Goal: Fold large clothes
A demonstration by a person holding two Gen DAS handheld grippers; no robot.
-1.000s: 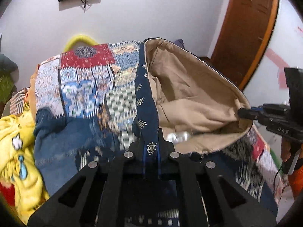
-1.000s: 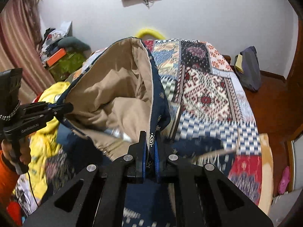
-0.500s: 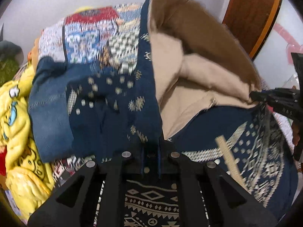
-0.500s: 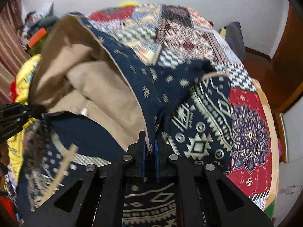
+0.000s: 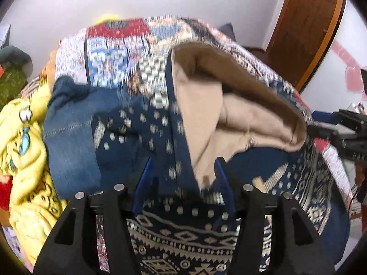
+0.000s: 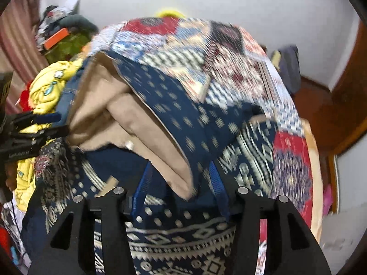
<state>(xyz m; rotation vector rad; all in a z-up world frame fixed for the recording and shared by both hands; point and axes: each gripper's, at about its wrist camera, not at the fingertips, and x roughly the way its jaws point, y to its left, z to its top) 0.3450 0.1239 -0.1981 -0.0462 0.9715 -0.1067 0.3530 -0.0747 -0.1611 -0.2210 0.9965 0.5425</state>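
Note:
A large navy patterned garment (image 5: pixel 142 133) with a tan lining (image 5: pixel 229 105) lies on the bed, its top half folded down over the lower half. In the left wrist view my left gripper (image 5: pixel 183 176) has its blue pads (image 5: pixel 146 174) apart. Its jaws are opening, and the folded navy edge lies loose between them. In the right wrist view the same garment (image 6: pixel 179 105) shows its lining (image 6: pixel 103 105). My right gripper (image 6: pixel 180 183) is also opening, with the hem slack between its pads (image 6: pixel 216 183). Each gripper shows at the side of the other's view, the right gripper (image 5: pixel 339 133) and the left gripper (image 6: pixel 34 130).
A patchwork bedspread (image 5: pixel 119 45) covers the bed under the garment. A yellow cartoon blanket (image 5: pixel 20 137) and a denim piece (image 5: pixel 68 137) lie at the left. A wooden door (image 5: pixel 305 23) stands to the right, and a dark bag (image 6: pixel 289 64) sits on the floor by the wall.
Both grippers carried the garment's raised edge forward and down onto its lower half. Their jaws, pinched on the hem before, have now parted and let it go.

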